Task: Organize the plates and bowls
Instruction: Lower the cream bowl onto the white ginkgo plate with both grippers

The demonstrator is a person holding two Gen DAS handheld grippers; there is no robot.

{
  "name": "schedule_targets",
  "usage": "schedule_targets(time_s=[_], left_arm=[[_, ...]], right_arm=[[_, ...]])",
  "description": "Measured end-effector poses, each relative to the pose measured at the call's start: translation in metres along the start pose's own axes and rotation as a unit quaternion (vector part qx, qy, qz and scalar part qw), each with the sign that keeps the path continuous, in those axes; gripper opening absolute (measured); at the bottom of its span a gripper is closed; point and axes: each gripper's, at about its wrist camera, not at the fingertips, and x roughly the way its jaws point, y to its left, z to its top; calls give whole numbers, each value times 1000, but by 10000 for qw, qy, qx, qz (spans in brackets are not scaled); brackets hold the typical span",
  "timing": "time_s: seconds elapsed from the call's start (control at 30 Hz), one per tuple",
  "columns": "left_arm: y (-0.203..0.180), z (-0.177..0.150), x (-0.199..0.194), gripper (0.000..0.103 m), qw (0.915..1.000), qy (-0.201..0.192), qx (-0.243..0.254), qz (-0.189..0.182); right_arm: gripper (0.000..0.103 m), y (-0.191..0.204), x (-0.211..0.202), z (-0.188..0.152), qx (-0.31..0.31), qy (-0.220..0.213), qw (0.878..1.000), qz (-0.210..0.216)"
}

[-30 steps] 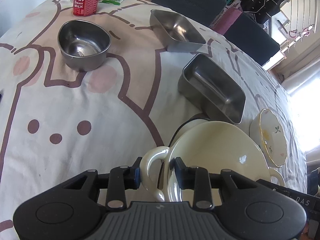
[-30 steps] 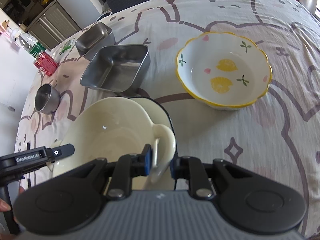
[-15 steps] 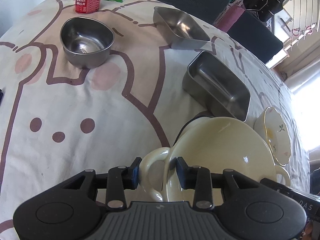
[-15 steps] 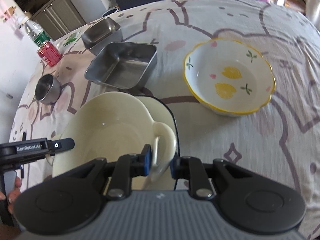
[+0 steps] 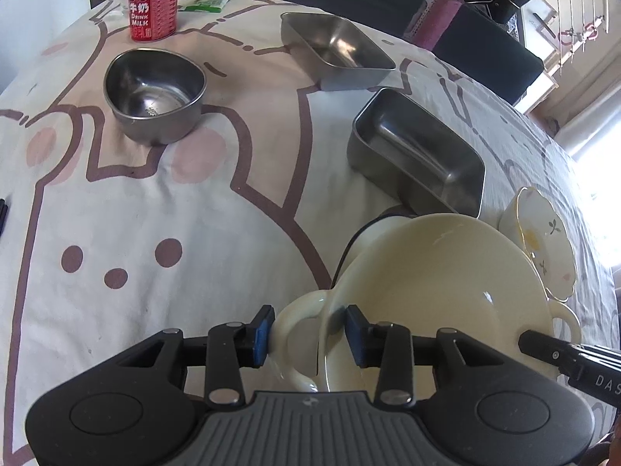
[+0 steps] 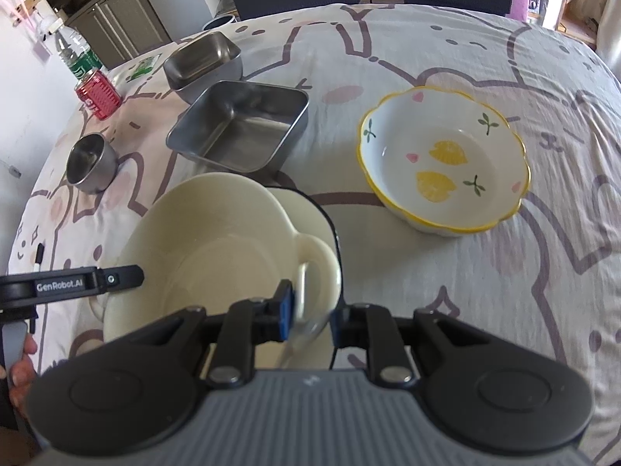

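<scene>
A cream two-handled bowl (image 5: 434,283) sits tilted on a cream dish with a black rim (image 6: 310,209). My left gripper (image 5: 308,334) straddles the bowl's near handle and wall. Its jaws are opening, and its pads (image 5: 264,334) stand right at the handle without squeezing it. My right gripper (image 6: 310,316) is shut on the bowl's other handle. A floral bowl with a yellow rim (image 6: 442,167) rests to the right of the stack. Two steel rectangular pans (image 5: 419,155) (image 5: 333,46) and a round steel bowl (image 5: 155,93) lie farther back.
A red milk can (image 5: 152,6) and a green bottle (image 6: 73,54) stand at the table's far edge, with dark chairs behind. A hand (image 6: 19,369) holds the left gripper's handle. The tablecloth (image 5: 174,213) shows a pink-and-brown cartoon print.
The left jaws have spread slightly around the bowl's handle. Both wrist views have tilted a little. The cream bowl stays on the black-rimmed dish.
</scene>
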Motion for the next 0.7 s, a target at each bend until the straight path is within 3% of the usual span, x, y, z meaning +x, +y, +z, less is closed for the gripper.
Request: schedule_targets(time_s=[0.7], left_arm=[[-1,-1,-5,41,9999,-97,63,-93]], right_arm=[[35,6,4,-3,-369,94,9985,-393]])
